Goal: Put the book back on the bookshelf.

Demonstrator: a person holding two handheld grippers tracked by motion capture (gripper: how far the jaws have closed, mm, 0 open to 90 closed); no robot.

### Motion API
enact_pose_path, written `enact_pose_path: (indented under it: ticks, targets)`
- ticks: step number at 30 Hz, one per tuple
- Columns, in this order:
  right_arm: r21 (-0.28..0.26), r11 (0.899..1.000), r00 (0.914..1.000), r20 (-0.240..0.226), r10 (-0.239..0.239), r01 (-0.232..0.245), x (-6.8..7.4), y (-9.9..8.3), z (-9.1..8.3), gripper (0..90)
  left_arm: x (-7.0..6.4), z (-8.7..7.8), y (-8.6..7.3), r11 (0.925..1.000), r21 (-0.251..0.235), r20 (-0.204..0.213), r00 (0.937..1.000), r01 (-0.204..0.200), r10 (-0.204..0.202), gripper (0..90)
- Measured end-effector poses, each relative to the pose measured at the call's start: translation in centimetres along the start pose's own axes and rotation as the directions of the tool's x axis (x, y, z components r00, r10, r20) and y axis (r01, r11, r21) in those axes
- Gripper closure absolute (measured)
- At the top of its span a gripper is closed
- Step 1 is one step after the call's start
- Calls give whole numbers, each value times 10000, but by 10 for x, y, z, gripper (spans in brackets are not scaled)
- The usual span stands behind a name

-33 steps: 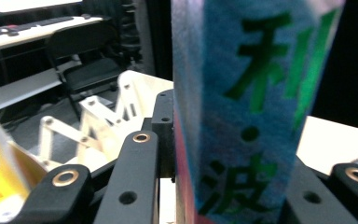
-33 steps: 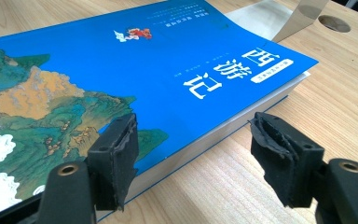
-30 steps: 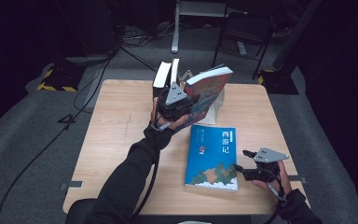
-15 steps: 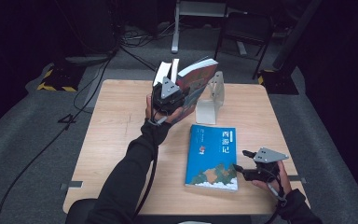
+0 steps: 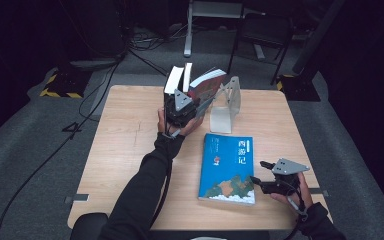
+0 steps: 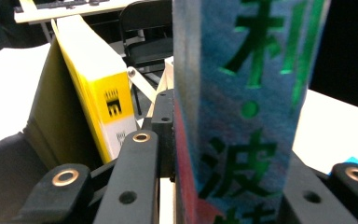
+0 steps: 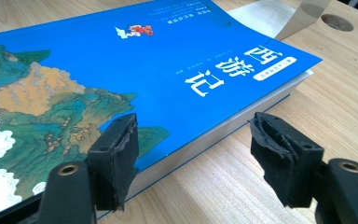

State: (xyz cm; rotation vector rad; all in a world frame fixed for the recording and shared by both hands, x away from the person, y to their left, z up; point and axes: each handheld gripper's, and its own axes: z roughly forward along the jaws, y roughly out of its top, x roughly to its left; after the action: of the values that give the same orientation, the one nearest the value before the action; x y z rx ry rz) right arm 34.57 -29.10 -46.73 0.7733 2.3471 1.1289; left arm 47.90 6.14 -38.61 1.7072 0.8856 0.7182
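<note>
Nearest to us, our right gripper (image 5: 258, 181) rests low at the near right corner of the table (image 5: 130, 145), jaws spread wide with nothing between them. The blue book (image 5: 228, 167) lies flat just ahead of it, cover up, its long axis running away from us toward the far edge. In the right gripper view the book's near corner (image 7: 135, 172) sits right at the inner jaw, which overlaps the cover's edge, while the outer jaw stands off over bare wood. So the book lies forward and to the inside of this gripper, and our right hand is plainly the closer one to it. We judge that a grip here turns on sliding the jaws across the book's thickness at that edge.

Farther out, the pale bookend (image 5: 226, 106) stands upright near the middle of the far half of the table, just beyond the blue book's far end.

Farthest, our left gripper (image 5: 182, 100) is raised above the far edge, pinching a second book (image 5: 206, 85) by its spine. In the left gripper view that spine (image 6: 242, 107) rises straight between the jaws. Beside it, to its left, stands a yellow book (image 6: 100, 88). The held book hangs just left of the bookend, tilted, not yet set down.
</note>
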Motion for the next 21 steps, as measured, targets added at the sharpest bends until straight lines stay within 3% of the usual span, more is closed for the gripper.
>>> enact_pose_path:
  ticks: [5, 14, 21]
  targets:
    - [4, 10000, 10000, 13, -17, 17, 0, 0, 0, 325, 2, 3, -10, 9991, -136, -103, 9991, 410, -411, 739]
    - [8, 10000, 10000, 8, -30, 30, 0, 0, 0, 326, 1, -5, -21, 9989, -277, -169, 9991, 384, -388, 738]
    - [65, 9999, 10000, 4, -85, 85, 1, 0, 2, 325, 10, -14, -34, 9975, -234, -395, 9969, 674, -683, 737]
